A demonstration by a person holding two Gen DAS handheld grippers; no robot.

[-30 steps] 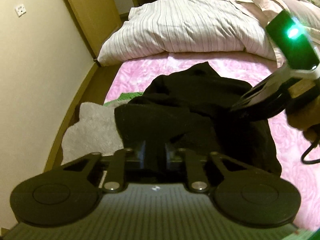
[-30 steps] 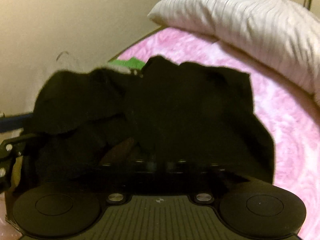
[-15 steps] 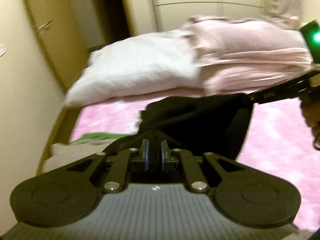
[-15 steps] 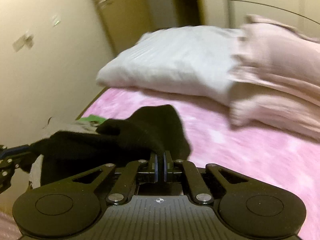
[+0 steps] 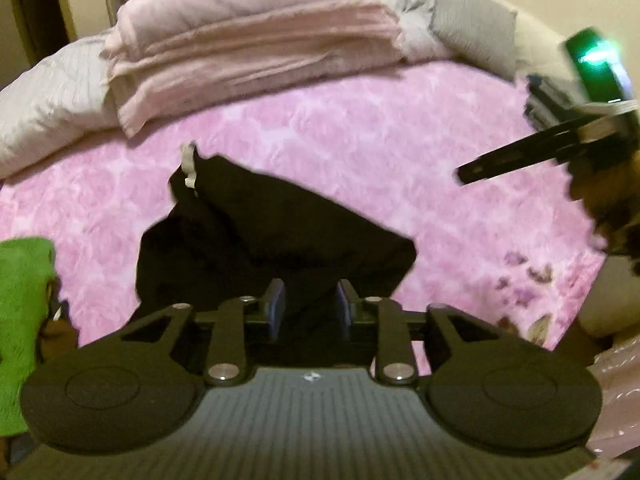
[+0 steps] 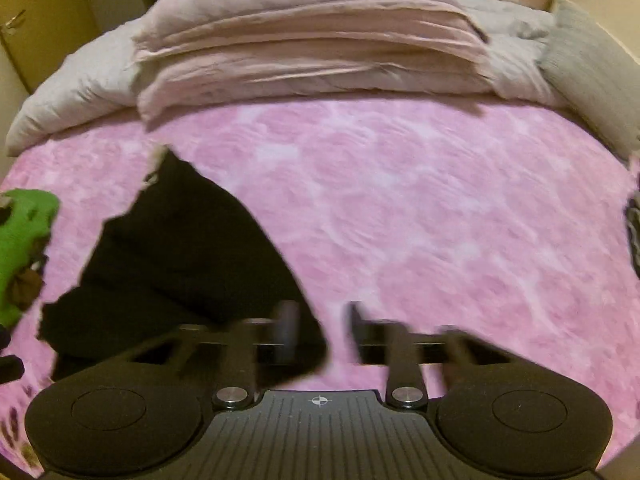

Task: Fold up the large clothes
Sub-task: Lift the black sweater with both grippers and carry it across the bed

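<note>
No legible brand, label or writing was found in either view; only a small white tag (image 5: pixel 189 168), unreadable, was seen at the far corner of the crumpled black fabric garment (image 5: pixel 256 236).

The garment was found lying on the pink rose-patterned bedspread (image 5: pixel 360 152), toward its left side. Its near edge was seen between the spread jaws of the left hand-held gripper (image 5: pixel 310 306); they were not closed on the cloth. The right hand-held gripper (image 6: pixel 322 332) was likewise found open, blurred, with the garment's right corner just reaching its gap. A wide stretch of bare bedspread was noted to the right of the garment and beyond it, up to the stack of folded pale pink blankets (image 5: pixel 248 44) and the grey-white pillows (image 5: pixel 44 88) at the head of the bed. A bright green fabric item (image 5: pixel 20 312) was recorded at the left edge.

Half a second earlier, both hand-held grippers had been clamped on the garment, which was held raised; it had since been released and laid down.
</note>
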